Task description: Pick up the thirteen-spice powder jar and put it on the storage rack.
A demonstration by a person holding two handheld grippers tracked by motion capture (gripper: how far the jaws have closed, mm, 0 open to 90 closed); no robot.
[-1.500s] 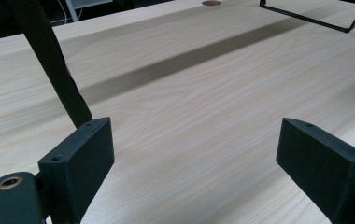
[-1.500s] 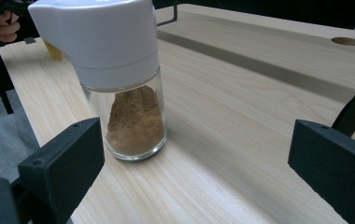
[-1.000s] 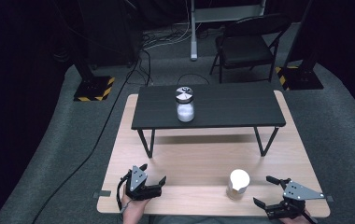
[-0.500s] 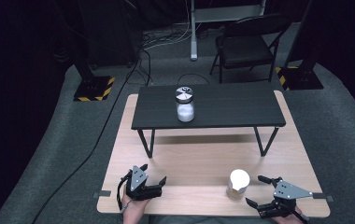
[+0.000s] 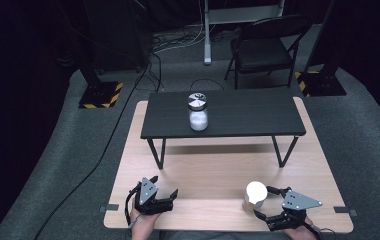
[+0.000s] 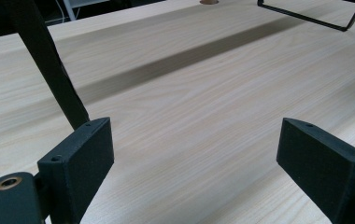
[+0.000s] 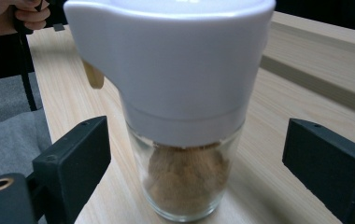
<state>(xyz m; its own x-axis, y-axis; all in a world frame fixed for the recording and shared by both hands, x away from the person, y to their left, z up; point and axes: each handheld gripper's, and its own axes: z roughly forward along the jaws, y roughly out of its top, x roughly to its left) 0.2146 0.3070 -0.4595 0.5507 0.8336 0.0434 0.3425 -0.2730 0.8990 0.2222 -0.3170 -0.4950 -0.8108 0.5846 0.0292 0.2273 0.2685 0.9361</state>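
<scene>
The clear glass jar with a white plastic lid [image 7: 180, 107], holding brown powder, stands upright near the front right edge of the light wooden table [image 5: 218, 170]. Its lid top runs off the right gripper view's frame. The right gripper [image 5: 268, 205] flanks it; its jaws have just been closing but stand apart, not touching the glass. The left gripper [image 5: 164, 187] rests apart, jaws spread over bare wood, its hand partly cut off.

Your right gripper [image 5: 270, 204] has the jar [image 5: 254, 196] standing between its open jaws, which have just been closing, with room on both sides. Ahead of your left gripper [image 5: 164, 189] lies bare table [image 5: 213, 170], until the black bench's [image 5: 223, 114] legs far off.
</scene>
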